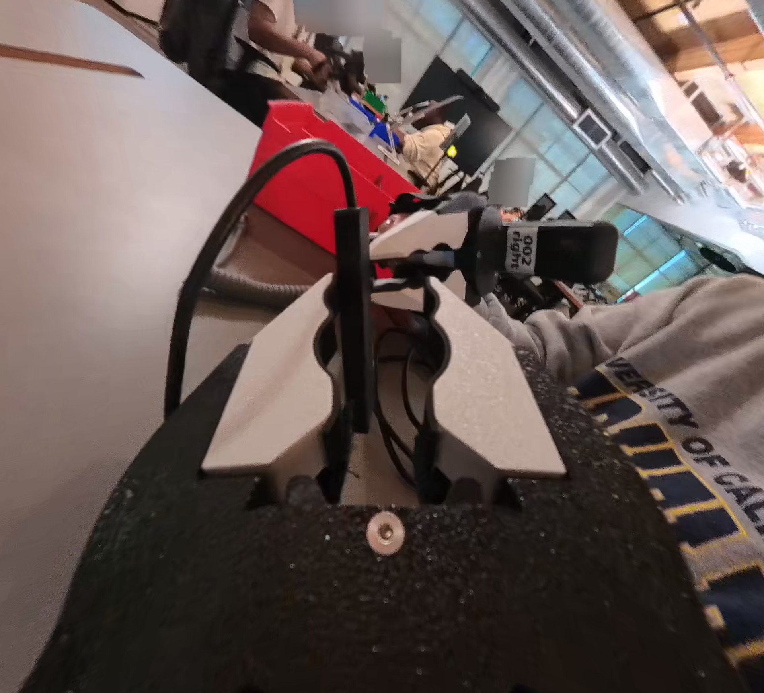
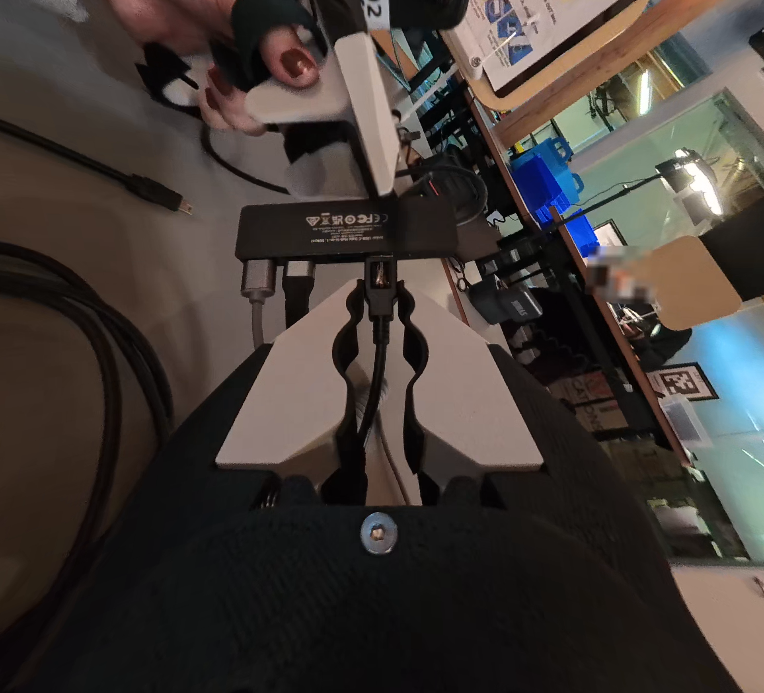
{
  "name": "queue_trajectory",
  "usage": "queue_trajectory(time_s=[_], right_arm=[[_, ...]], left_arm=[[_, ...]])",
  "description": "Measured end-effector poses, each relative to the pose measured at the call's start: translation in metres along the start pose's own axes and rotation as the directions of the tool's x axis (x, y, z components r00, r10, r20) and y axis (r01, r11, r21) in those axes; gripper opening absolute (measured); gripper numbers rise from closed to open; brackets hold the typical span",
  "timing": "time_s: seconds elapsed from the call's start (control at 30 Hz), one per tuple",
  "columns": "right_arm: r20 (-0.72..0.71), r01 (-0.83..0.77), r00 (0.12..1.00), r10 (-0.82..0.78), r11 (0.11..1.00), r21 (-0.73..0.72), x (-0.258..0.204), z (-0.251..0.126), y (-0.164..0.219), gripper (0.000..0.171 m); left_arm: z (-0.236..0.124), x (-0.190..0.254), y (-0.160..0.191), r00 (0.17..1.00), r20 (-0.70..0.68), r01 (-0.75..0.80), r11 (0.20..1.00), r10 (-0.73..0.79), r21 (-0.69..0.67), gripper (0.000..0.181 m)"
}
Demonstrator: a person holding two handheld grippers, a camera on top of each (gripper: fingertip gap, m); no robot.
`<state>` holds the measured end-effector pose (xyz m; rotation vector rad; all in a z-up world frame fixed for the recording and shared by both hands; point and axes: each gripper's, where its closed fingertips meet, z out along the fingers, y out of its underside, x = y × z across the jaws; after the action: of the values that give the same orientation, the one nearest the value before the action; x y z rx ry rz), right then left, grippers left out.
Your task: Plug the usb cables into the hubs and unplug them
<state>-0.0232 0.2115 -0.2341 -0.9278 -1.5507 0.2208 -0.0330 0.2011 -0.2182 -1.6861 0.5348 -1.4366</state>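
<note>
Black hub [image 2: 347, 228] pinched in left gripper [image 1: 378, 284], USB plug [image 2: 379, 284] pinched in right gripper [image 2: 380, 288] at its port.

A black USB hub [image 1: 351, 313] stands on edge, clamped between the white fingers of the left gripper [image 1: 378, 288]. Just beyond the hub, the right gripper [image 1: 407, 259] pinches a black plug [image 1: 430, 258]; a black cable [image 1: 248, 226] arches left of the hub.

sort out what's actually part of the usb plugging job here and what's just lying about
In the job:
black hub
black usb plug
right gripper
left gripper
two plugs already in the hub

Lying about:
loose cable end
coiled black cable
red box
</note>
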Motion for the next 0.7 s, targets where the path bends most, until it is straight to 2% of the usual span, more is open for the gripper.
queue_trajectory(time_s=[0.03,0.17,0.23,0.3,0.37,0.43,0.53,0.7], right_arm=[[0.013,-0.009,1.0,0.009,1.0,0.01,-0.002,0.0,-0.002,0.014],[0.044,-0.12,0.992,0.117,0.989,0.083,-0.012,0.0,-0.013,0.014],[0.058,-0.155,0.987,0.15,0.983,0.096,-0.022,-0.008,-0.021,0.015],[0.108,-0.219,0.973,0.206,0.967,0.133,-0.036,-0.021,-0.034,0.016],[0.192,-0.334,0.934,0.302,0.929,0.16,-0.051,-0.037,-0.045,0.03],[0.272,-0.426,0.886,0.376,0.891,0.157,-0.064,-0.05,-0.052,0.036],[0.357,-0.453,0.852,0.384,0.882,0.133,-0.086,-0.06,-0.058,0.039],[0.412,-0.329,0.879,0.241,0.931,0.157,-0.111,-0.063,-0.076,0.021]], left_arm=[[-0.001,0.0,0.004,1.0,0.006,-0.019,1.0,0.019,-0.021,0.016],[-0.004,0.009,0.013,0.995,0.041,-0.09,0.995,0.091,-0.037,0.015],[-0.007,0.017,0.025,0.972,0.091,-0.213,0.976,0.217,-0.052,0.009],[-0.008,0.033,0.041,0.912,0.126,-0.383,0.921,0.39,-0.076,0.008],[-0.009,0.054,0.061,0.816,0.119,-0.558,0.824,0.566,-0.098,0.009],[-0.012,0.072,0.079,0.718,0.091,-0.681,0.724,0.69,-0.111,0.008],[-0.016,0.088,0.099,0.633,0.042,-0.762,0.632,0.773,-0.144,0.008],[-0.021,0.101,0.116,0.543,0.026,-0.825,0.539,0.839,-0.167,0.008]])
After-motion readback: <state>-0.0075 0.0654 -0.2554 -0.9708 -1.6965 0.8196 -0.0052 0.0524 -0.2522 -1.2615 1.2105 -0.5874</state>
